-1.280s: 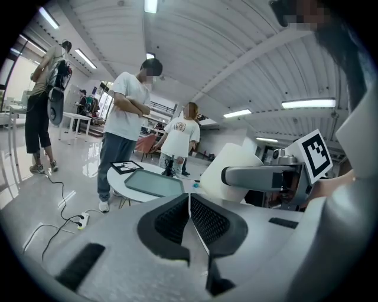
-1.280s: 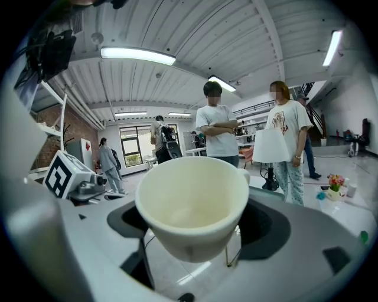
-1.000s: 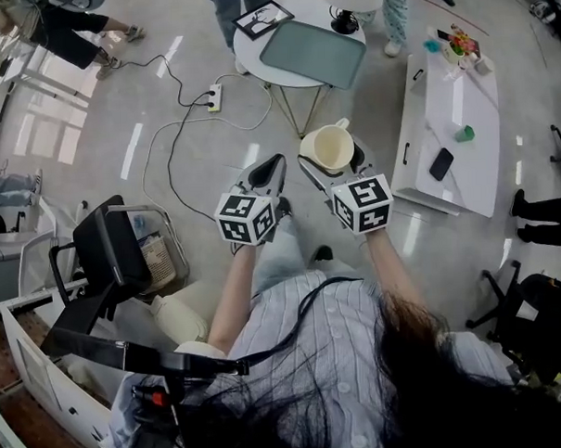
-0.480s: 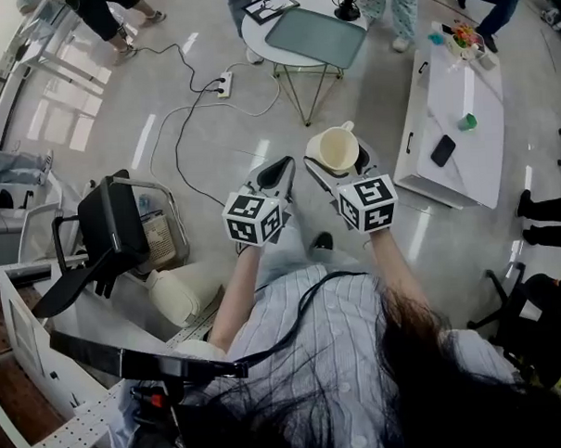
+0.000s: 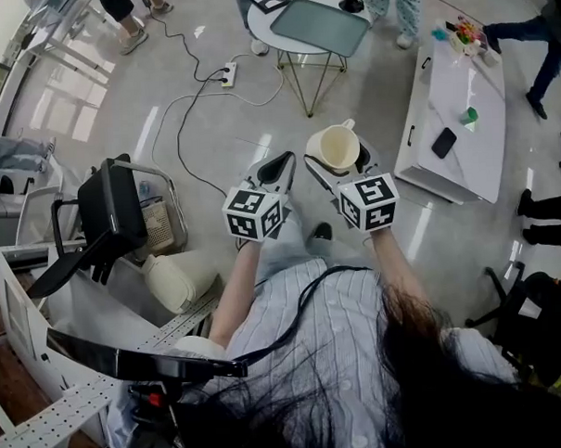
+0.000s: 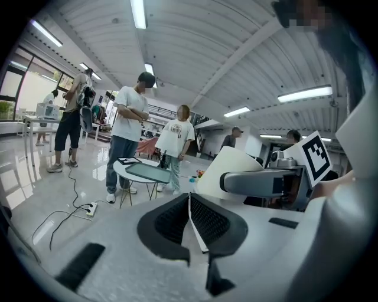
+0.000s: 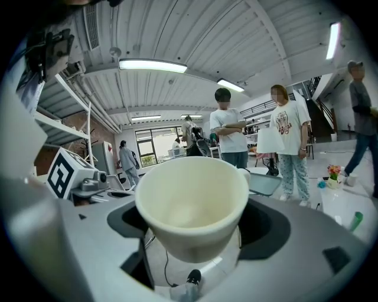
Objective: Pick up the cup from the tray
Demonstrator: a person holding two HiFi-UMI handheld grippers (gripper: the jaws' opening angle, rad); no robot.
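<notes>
My right gripper (image 5: pixel 336 162) is shut on a cream cup (image 5: pixel 336 147), held upright in the air well away from the tray. In the right gripper view the cup (image 7: pixel 192 206) sits between the two jaws, its empty inside facing the camera. The grey-green tray (image 5: pixel 320 25) lies on a round white table (image 5: pixel 268 17) far ahead. My left gripper (image 5: pixel 276 169) hangs beside the right one, shut, with nothing in it; in the left gripper view its jaws (image 6: pixel 190 219) meet edge to edge and the cup (image 6: pixel 233 172) shows to the right.
Several people stand around the round table. A white low table (image 5: pixel 457 118) with a phone and small items is at the right. A power strip (image 5: pixel 228 74) and cables trail over the floor. A black chair (image 5: pixel 111 216) stands at the left.
The head view has shifted, so the round table and tray now sit higher in the frame. Both grippers hold the same pose relative to each other, cup still gripped.
</notes>
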